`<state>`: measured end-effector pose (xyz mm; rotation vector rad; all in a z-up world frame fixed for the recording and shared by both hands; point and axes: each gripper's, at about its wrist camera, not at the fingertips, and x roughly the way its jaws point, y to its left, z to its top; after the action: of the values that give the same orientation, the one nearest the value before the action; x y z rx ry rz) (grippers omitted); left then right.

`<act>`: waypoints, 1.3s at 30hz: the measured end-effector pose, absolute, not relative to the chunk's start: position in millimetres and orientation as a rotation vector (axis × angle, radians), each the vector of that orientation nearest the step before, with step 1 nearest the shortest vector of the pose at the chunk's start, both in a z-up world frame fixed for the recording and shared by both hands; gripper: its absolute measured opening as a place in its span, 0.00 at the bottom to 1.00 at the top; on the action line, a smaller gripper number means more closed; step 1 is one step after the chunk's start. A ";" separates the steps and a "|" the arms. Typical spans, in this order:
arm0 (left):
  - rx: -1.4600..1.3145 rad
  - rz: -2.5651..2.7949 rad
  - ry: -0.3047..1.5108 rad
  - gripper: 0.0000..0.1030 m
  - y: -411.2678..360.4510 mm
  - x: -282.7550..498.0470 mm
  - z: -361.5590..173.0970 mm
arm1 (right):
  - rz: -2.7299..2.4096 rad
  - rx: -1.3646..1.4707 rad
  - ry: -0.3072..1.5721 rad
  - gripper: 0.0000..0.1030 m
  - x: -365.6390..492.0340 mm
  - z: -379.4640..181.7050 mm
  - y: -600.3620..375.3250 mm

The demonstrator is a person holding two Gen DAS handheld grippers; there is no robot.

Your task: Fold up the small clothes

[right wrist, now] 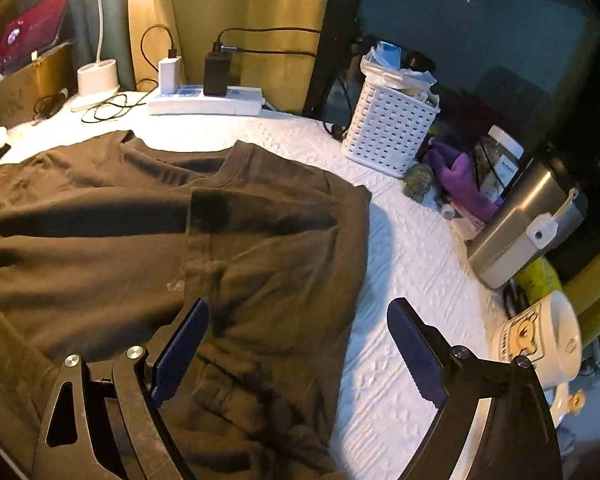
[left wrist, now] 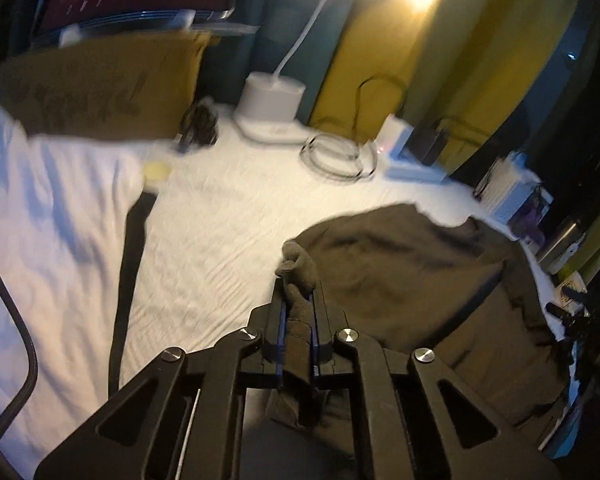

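1. A dark brown T-shirt (right wrist: 228, 240) lies crumpled on the white bed sheet (right wrist: 400, 280), toward the sheet's right side; one sleeve is folded over the body.
2. The left gripper (left wrist: 299, 300) is clenched on a bunched fold of the T-shirt (left wrist: 400, 276). The cloth fills the narrow slit between its blue pads and pokes out past the fingertips as a small knot.
3. The right gripper (right wrist: 298, 344) is released, its jaws spread wide. The left pad hangs over the shirt's lower part and the right pad over bare sheet; nothing is pinched between them, and whether the left pad brushes the cloth cannot be told.
4. Only the left wrist view shows the grip itself, plus a mustard cushion (left wrist: 100, 88) at the far left, a black strap (left wrist: 130, 264) across the sheet and a coiled cable (left wrist: 336, 156).
5. Only the right wrist view shows the shirt's collar and sleeve hem, a white perforated basket (right wrist: 388, 128), a purple glove (right wrist: 460, 180), a grey box (right wrist: 528, 220) and a white mug (right wrist: 540, 336) at the bed's edge.
6. Both views show the white desk lamp (left wrist: 272, 96) and the power strip (right wrist: 204, 102) by the yellow curtain (right wrist: 240, 8).
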<state>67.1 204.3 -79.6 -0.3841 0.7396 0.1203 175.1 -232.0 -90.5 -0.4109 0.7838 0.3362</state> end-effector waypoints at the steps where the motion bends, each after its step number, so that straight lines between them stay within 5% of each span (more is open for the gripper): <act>1: -0.376 0.104 0.733 0.07 199.7 69.9 -74.8 | 0.342 -0.395 0.785 0.89 172.9 -90.9 -233.9; 10: -0.256 -0.057 0.754 0.07 121.3 126.3 -52.2 | 0.366 -0.292 0.770 0.89 170.9 -91.7 -245.6; 17: -0.205 -0.109 0.910 0.09 76.8 172.1 -83.6 | 0.368 -0.219 0.772 0.89 176.2 -96.0 -262.8; 18: -0.207 -0.108 0.939 0.12 75.2 174.8 -89.2 | 0.367 -0.215 0.773 0.89 176.2 -96.7 -264.1; 21: -0.231 -0.108 0.950 0.50 77.8 166.7 -89.0 | 0.368 -0.200 0.776 0.89 174.6 -99.4 -268.8; 22: -0.218 -0.097 0.933 0.53 79.3 156.0 -82.8 | 0.366 -0.194 0.777 0.89 172.9 -100.4 -270.9; 28: -0.086 -0.031 0.909 0.53 73.8 99.4 -67.1 | 0.347 -0.165 0.778 0.89 165.6 -103.6 -279.7; 39: 0.177 -0.036 0.990 0.52 37.4 70.8 -123.8 | 0.371 -0.186 0.765 0.89 136.7 -101.4 -265.0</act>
<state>70.8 37.4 -123.8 0.1772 0.9898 -0.0360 136.7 -265.0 -101.4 -0.1862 0.7654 0.3708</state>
